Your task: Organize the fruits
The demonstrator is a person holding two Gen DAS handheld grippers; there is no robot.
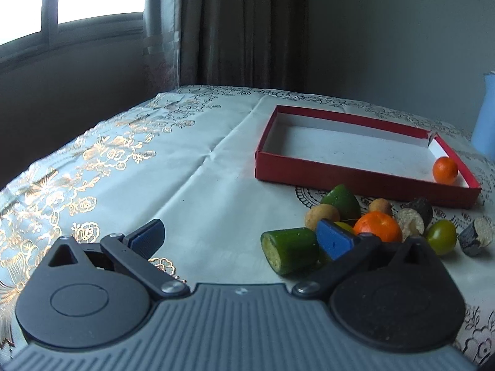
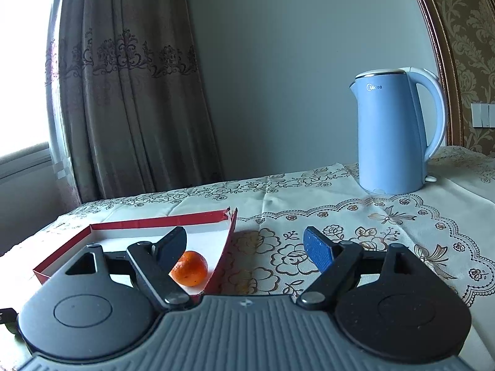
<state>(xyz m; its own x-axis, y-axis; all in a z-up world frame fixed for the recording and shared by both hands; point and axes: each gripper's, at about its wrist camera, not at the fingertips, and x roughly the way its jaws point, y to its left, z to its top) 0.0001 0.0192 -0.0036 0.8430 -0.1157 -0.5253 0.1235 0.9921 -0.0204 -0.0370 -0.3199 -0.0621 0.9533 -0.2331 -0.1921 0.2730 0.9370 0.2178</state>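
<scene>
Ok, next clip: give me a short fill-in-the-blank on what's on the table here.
1. The only fruit inside the red box is a small ____.
2. The kettle standing on the tablecloth is light ____.
3. The cut cucumber piece lies ____ the box, among the loose fruit.
4. Both the left tool and the right tool are ____.

Missing words: orange; blue; outside; open

Both handheld tools match — a ribbed grey body with a tiny white mark at its front edge, two round black discs, and black link arms pinned by silver screws. The left gripper (image 1: 244, 236) and right gripper (image 2: 247, 247) each carry textured blue pads (image 2: 317, 252).
</scene>
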